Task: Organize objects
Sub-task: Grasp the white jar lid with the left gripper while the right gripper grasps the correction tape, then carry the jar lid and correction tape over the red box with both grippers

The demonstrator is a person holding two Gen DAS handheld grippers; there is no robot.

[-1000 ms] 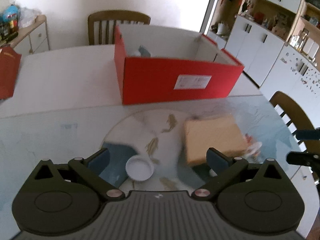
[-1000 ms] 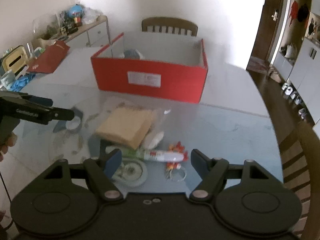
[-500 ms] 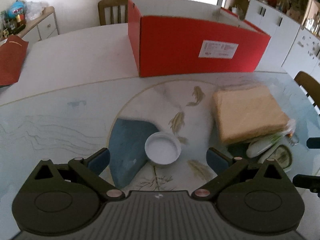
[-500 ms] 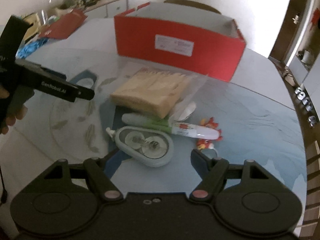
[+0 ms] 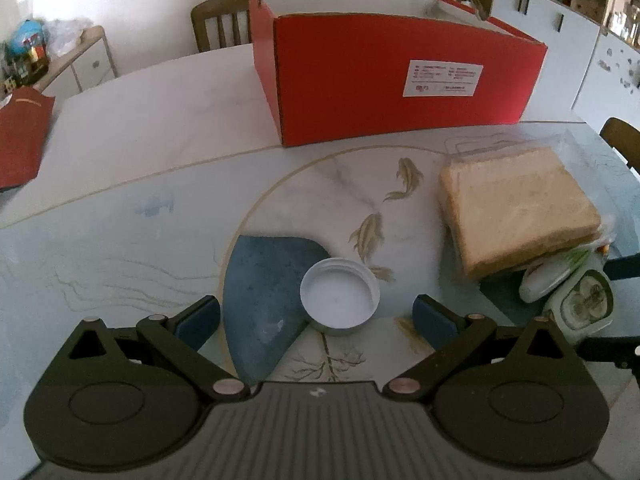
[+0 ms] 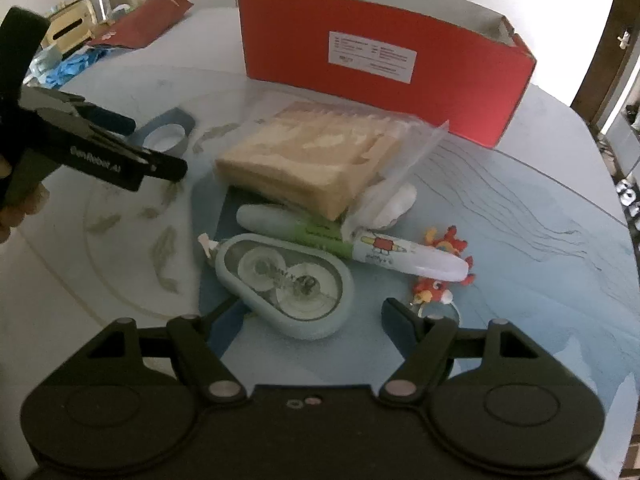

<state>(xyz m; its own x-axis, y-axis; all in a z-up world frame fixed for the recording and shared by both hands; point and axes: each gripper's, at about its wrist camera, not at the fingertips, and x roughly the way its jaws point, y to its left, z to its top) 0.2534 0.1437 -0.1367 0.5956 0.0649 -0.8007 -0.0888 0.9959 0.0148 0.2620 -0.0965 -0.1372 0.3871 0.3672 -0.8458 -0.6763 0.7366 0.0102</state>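
A round white lid [image 5: 339, 306] lies open side up on the bench [image 5: 132, 152], smooth plastic with a low rim. It sits between the wide-open fingers [image 5: 198, 320] of the left gripper [image 5: 316, 320], touching neither one. Behind it stands a red cardboard box [image 5: 384, 88] with a white label.

The right gripper [image 6: 312, 320] is spread wide too, holding nothing. A pale blue, egg-shaped tape roller [image 6: 286, 284] with a see-through top lies between its fingers [image 6: 400, 320], close to them. Just past it lie a green and white tube [image 6: 352, 246], a clear bag of tan flat sheets [image 6: 312, 160] and a small red toy keyring [image 6: 440, 268]. The bench top is shiny, with fish drawn on it.
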